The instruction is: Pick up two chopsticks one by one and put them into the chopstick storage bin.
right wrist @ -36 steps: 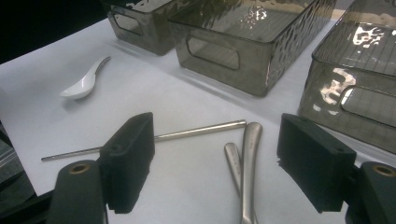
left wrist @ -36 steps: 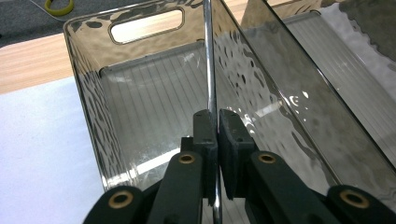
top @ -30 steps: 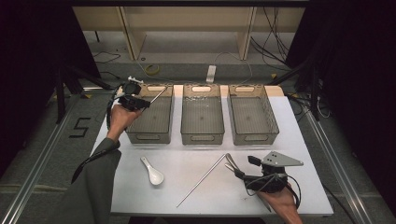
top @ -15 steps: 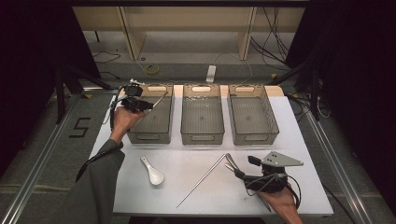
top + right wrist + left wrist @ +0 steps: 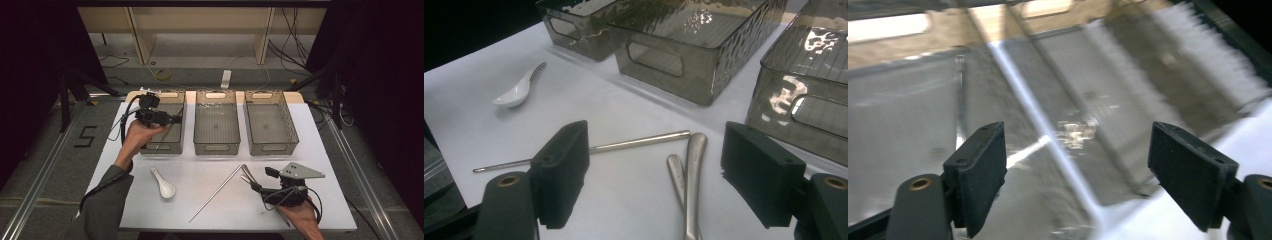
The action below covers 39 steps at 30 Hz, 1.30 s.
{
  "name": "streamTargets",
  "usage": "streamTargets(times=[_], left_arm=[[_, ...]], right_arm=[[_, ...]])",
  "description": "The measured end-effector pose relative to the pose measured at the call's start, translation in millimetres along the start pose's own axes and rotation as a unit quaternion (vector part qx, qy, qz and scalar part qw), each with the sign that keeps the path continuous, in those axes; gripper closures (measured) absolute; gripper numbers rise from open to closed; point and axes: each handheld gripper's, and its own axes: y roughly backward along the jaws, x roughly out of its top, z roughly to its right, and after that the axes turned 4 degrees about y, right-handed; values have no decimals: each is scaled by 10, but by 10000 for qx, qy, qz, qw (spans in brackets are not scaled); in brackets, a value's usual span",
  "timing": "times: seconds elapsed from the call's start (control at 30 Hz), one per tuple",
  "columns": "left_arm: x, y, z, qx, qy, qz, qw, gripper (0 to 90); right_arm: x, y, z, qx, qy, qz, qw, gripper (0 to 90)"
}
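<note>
My left gripper (image 5: pixel 176 120) hovers over the left smoky plastic bin (image 5: pixel 165 148). Its jaws have just been opening and now stand open with nothing between them (image 5: pixel 1078 175). A thin metal chopstick (image 5: pixel 165 140) lies inside that bin, blurred in the left gripper view (image 5: pixel 960 100). My right gripper (image 5: pixel 256 184) rests low at the table's front right, open (image 5: pixel 654 175). Just beyond its fingers lie two metal utensil handles (image 5: pixel 691 175), apart from the pads. A second metal chopstick (image 5: pixel 216 192) lies diagonally on the white table (image 5: pixel 624 145).
A white ceramic spoon (image 5: pixel 164 186) lies front left of centre (image 5: pixel 519 90). The middle bin (image 5: pixel 216 148) and right bin (image 5: pixel 272 147) stand in a row with the left one along the back of the white table (image 5: pixel 330 150). Cables run on the floor behind.
The left gripper went from shut on the thin chopstick to open. The chopstick now lies in the left bin, and the left hand shifted slightly nearer and right. The right gripper stayed put.
</note>
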Motion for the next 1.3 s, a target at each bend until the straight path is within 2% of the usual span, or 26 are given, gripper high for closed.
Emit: streamTargets(times=[0.03, 0.1, 0.2, 0.3, 0.33, 0.43, 0.53, 0.6, 0.63, 0.67, 0.77, 0.83, 0.97, 1.13, 1.3], left_arm=[[-37, 7, 53, -57, -45, -8, 10000, 208], [-105, 12, 180, 8, -241, -127, 9996, 191], [-217, 5, 375, -166, -490, -102, 9986, 173], [-307, -63, 531, -169, -746, -347, 9965, 177], [-341, -95, 574, -169, -759, -425, 9961, 178], [-441, -174, 681, -121, -926, -768, 9927, 182], [-537, -234, 786, -1, -1146, -1045, 9879, 184], [-608, -275, 851, -89, -1085, -1135, 9876, 188], [-647, -300, 889, -121, -1102, -1228, 9862, 193], [-684, -323, 924, -118, -1219, -1364, 9830, 193], [-795, -398, 1031, -66, -1286, -1569, 9792, 198], [-856, -458, 1097, -111, -1315, -1769, 9754, 204], [-953, -551, 1219, -55, -1489, -2045, 9674, 223], [-1020, -625, 1258, -4, -1548, -2210, 9629, 252], [-1079, -693, 1282, -62, -1586, -2349, 9590, 280]], right_arm=[[1, 1, -3, -5, -6, 4, 10000, 284], [4, 2, -5, -8, 22, 2, 10000, 283], [10, 13, -14, -14, 40, 9, 10000, 283], [11, 20, -10, -26, 51, 33, 10000, 283], [9, 19, -7, -27, 50, 32, 10000, 283], [7, 15, -5, -27, 32, 17, 10000, 283], [9, 16, -3, -36, 32, 14, 10000, 283], [8, 15, -2, -39, 39, 7, 10000, 283], [7, 16, -4, -48, 41, -11, 10000, 283], [7, 14, -4, -45, 42, -19, 10000, 283], [7, 15, -5, -44, 46, -29, 10000, 283], [5, 13, 0, -44, 43, -18, 10000, 283], [6, 14, 1, -56, 34, -17, 10000, 283], [3, 10, -2, -56, 35, -27, 10000, 283], [0, 2, 2, -61, 29, -50, 10000, 283]])
